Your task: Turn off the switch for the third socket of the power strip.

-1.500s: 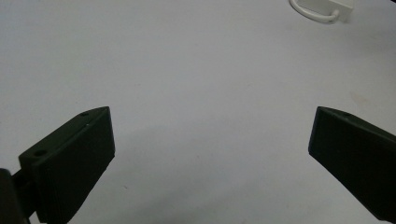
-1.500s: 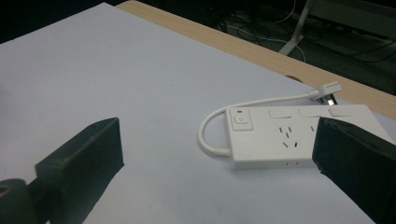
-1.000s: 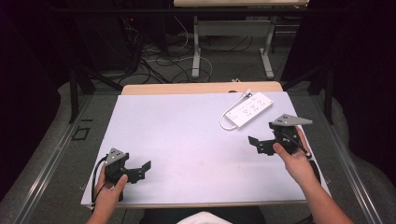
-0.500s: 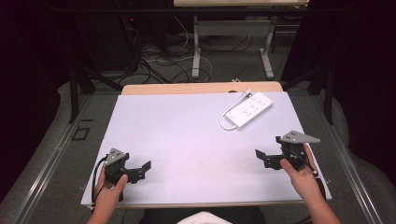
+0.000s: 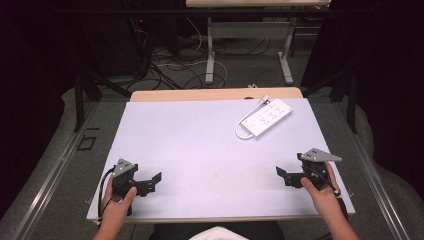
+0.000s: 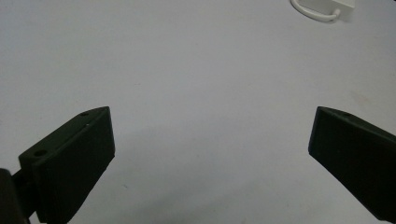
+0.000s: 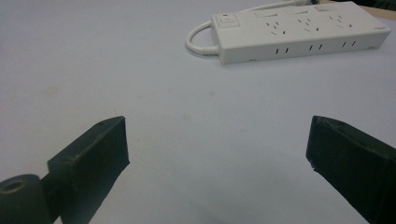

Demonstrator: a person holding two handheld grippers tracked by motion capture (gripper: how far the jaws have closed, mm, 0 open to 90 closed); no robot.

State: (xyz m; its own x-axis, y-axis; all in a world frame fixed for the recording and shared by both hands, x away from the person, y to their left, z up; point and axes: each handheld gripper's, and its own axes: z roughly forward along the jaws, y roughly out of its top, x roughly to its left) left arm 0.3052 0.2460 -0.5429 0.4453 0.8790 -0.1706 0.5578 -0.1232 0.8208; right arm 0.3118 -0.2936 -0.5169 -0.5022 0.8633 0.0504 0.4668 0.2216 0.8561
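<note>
Both claws, left (image 5: 150, 182) and right (image 5: 284, 176), rest spread wide and empty on the pale lavender bench (image 5: 200, 145); reaching the white plastic power strip (image 5: 266, 117) seemingly comes next.

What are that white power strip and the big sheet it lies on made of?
Power strip: apparently hard, smooth white plastic, with crisp moulded edges and a slight sheen. Sheet: matte, pale, faintly stained; possibly laminate or plastic board, I can't tell. A wood-coloured tabletop edge shows behind it.

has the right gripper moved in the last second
Yes. The right gripper has pulled back toward the person, away from the white power strip, which stayed put. Its jaws stand wide open over the table.
</note>
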